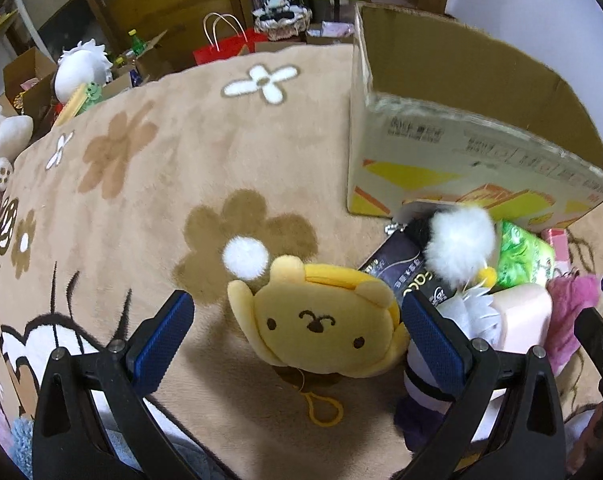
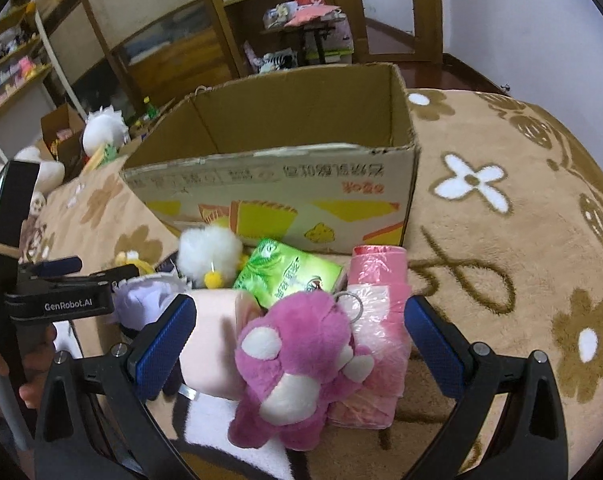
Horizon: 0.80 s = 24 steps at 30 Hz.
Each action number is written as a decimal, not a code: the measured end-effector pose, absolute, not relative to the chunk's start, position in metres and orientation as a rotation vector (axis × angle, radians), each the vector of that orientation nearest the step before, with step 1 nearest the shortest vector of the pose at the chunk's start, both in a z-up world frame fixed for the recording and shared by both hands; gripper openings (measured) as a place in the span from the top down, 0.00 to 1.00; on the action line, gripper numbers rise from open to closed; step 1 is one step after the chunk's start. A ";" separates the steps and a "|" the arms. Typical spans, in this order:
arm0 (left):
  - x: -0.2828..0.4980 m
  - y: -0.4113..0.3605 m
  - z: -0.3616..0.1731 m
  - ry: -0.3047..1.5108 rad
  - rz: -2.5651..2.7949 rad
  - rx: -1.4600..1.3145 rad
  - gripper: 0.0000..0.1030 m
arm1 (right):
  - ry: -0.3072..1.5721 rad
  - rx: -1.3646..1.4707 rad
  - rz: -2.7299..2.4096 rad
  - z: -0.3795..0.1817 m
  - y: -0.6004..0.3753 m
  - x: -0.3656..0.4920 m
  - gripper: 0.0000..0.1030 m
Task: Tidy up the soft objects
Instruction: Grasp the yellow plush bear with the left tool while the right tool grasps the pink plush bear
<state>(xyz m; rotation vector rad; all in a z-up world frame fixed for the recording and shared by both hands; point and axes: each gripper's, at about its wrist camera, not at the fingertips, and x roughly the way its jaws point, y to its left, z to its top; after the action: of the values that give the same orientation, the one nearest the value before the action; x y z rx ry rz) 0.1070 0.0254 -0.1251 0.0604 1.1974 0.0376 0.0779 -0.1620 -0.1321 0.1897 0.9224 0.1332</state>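
A yellow bear plush pouch (image 1: pixel 321 320) lies on the flowered rug between the fingers of my open left gripper (image 1: pixel 297 328), touching neither pad. A pink-purple plush bear (image 2: pixel 297 364) with a key ring lies between the fingers of my open right gripper (image 2: pixel 301 340). Behind them sits an open cardboard box (image 2: pixel 277 184), also seen as the cardboard box (image 1: pixel 453 152) in the left wrist view. A white fluffy pom-pom toy (image 1: pixel 457 244) and a pale purple plush (image 2: pixel 141 300) lie in the pile before the box.
A green tissue pack (image 2: pixel 289 276), pink plastic-wrapped rolls (image 2: pixel 377 276), a pale pink block (image 2: pixel 209 344) and a dark packet (image 1: pixel 401 268) sit in the pile. Beyond the rug (image 1: pixel 181 168) stand a red paper bag (image 1: pixel 225 48), boxes with toys (image 1: pixel 33 80) and wooden shelves (image 2: pixel 237 20).
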 end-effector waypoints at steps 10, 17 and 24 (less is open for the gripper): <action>0.117 0.036 -0.150 1.286 0.035 -0.053 0.00 | 0.990 0.232 0.189 -0.151 -0.159 0.087 0.11; 0.121 0.040 -0.160 1.310 -0.001 -0.135 0.12 | 1.018 0.244 0.210 -0.158 -0.160 0.092 0.37; 0.122 0.043 -0.161 1.300 0.001 -0.157 0.19 | 0.995 0.196 0.215 -0.152 -0.155 0.087 0.41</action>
<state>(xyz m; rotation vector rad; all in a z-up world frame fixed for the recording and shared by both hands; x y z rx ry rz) 0.1219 0.0434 -0.1612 -0.1575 1.3003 0.0012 0.0874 -0.1547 -0.1515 0.1963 0.9948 0.2153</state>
